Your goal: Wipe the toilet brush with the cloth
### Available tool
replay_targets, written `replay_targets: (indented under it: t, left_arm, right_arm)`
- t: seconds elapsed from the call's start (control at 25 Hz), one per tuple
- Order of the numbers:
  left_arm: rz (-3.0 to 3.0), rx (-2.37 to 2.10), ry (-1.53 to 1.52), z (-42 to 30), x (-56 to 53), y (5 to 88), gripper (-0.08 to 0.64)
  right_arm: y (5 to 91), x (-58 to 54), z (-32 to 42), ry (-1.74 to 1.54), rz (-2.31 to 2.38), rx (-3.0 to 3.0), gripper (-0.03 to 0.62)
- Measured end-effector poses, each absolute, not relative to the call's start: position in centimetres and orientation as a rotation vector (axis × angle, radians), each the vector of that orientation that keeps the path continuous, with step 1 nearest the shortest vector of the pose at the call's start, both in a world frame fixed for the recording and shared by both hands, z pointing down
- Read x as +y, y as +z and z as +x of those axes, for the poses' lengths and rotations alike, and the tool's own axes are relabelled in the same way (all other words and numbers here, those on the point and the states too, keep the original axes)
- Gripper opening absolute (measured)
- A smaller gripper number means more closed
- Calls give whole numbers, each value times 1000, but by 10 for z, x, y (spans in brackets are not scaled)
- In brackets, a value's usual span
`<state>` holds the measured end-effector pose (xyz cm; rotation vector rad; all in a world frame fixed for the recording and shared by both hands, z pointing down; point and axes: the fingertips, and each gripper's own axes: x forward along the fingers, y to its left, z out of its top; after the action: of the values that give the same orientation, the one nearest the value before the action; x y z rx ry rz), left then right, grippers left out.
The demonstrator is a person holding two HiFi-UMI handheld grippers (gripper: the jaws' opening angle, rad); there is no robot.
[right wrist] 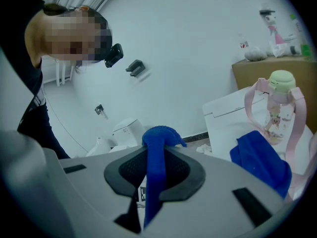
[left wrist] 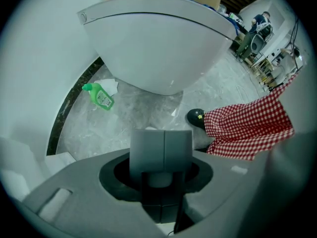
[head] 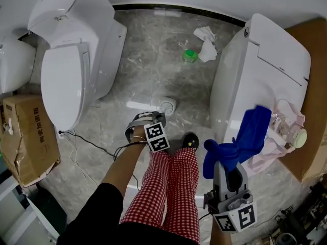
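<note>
"Where's the toilet brush (head: 166, 105)?"

"White, on the grey floor (head: 153, 50) in the middle of the head view, between the toilet at the left (head: 66, 75) and the toilet at the right (head: 255, 70). The left gripper (head: 143, 124) points straight down over it, just above the red checked trousers (head: 171, 188)."

"Its jaws?"

"Narrow, with a pale rounded piece pinched between them. It looks like the brush handle."

"And the cloth (head: 248, 137)?"

"Blue, at the lower right. The right gripper (head: 225, 167) has its jaws clamped on one bunched end. The rest trails up against the toilet at the right, beside a pink-strapped bottle (head: 288, 129)."

"Anything else?"

"A green bottle (head: 190, 55) near the top, by crumpled paper (head: 207, 45)."
</note>
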<state>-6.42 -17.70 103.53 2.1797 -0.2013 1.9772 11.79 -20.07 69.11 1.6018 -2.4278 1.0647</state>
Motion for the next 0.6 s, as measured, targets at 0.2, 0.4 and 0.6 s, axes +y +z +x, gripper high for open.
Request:
replay_targets:
  t: [0.2, 0.4, 0.6]
  left_arm:
    - [2183, -218, 1966, -66, -174, 1026, 164]
    - [2188, -245, 1954, -69, -171, 1016, 164]
    - [2195, -283, 1934, -72, -168, 1006, 163]
  right_arm:
    - [687, -201, 114, 1060, 1592, -2442, 67]
    - [683, -201, 108, 1057, 1577, -2455, 67]
    - [679, -200, 102, 1050, 1555, -2472, 67]
